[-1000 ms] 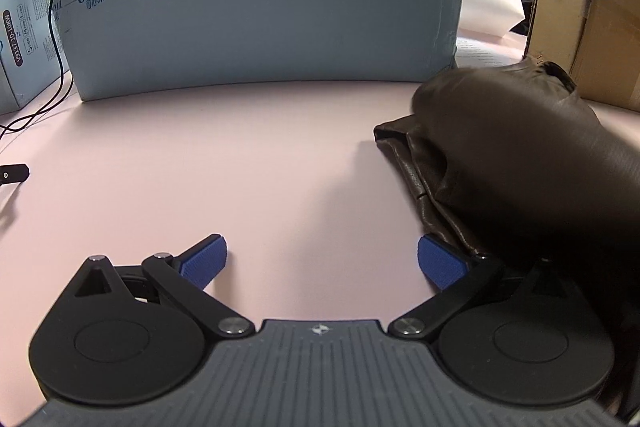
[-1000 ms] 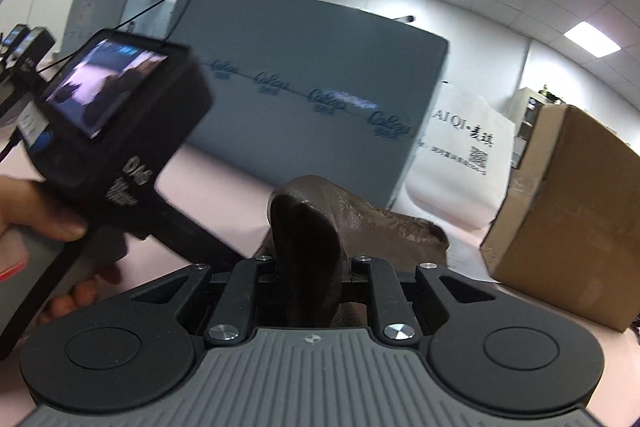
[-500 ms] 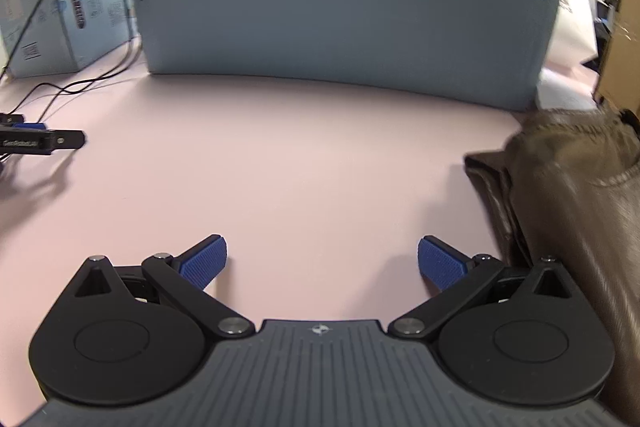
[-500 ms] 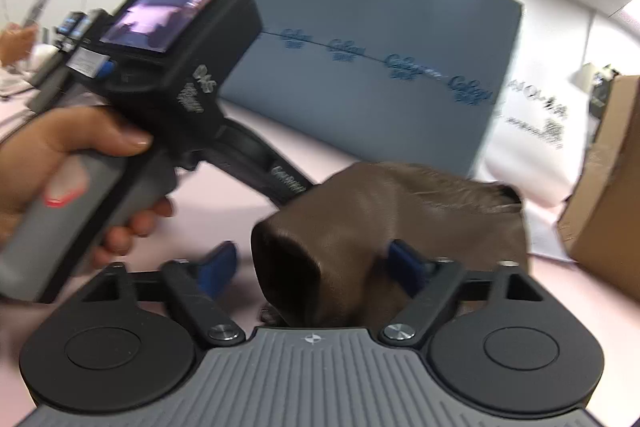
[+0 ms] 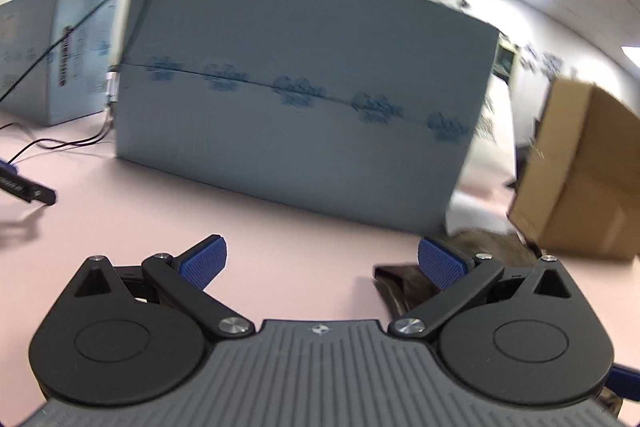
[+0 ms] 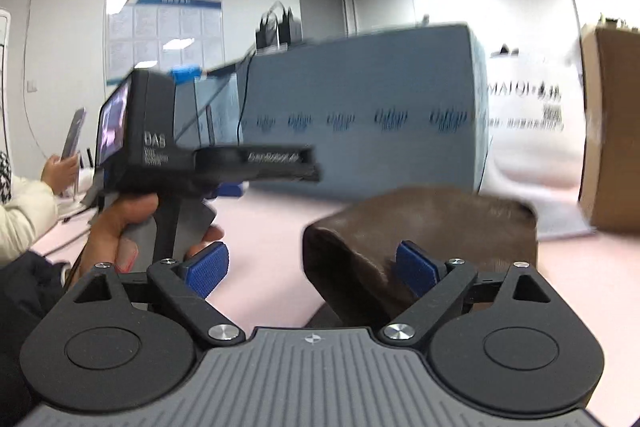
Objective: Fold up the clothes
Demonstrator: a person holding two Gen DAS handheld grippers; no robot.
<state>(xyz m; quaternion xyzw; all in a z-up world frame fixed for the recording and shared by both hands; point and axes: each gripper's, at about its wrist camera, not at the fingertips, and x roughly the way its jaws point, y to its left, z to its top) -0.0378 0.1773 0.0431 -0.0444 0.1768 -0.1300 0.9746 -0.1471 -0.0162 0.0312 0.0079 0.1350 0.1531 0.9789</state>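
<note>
A brown leather-like garment (image 6: 432,215) lies folded in a heap on the pink table (image 5: 200,207). My right gripper (image 6: 312,267) has its jaws opening; the garment's near fold sits between them, against the right pad (image 6: 416,267), and the left pad stands clear of it. In the left wrist view only an edge of the garment (image 5: 400,287) shows, behind the right finger. My left gripper (image 5: 322,259) is open with nothing between its fingers. A hand (image 6: 120,227) holds the left gripper's handle to the left of the garment.
A big blue-grey carton (image 5: 300,87) stands across the back of the table. A cardboard box (image 5: 580,179) sits at the right, a white bag (image 6: 528,131) beside it. Cables (image 5: 60,143) and a black device (image 5: 24,187) lie at the left. A seated person (image 6: 24,211) is at far left.
My right gripper went from shut on the garment to wide open, and the garment dropped onto the table. Both grippers tilted up and drew back; the left one swung away from the garment.
</note>
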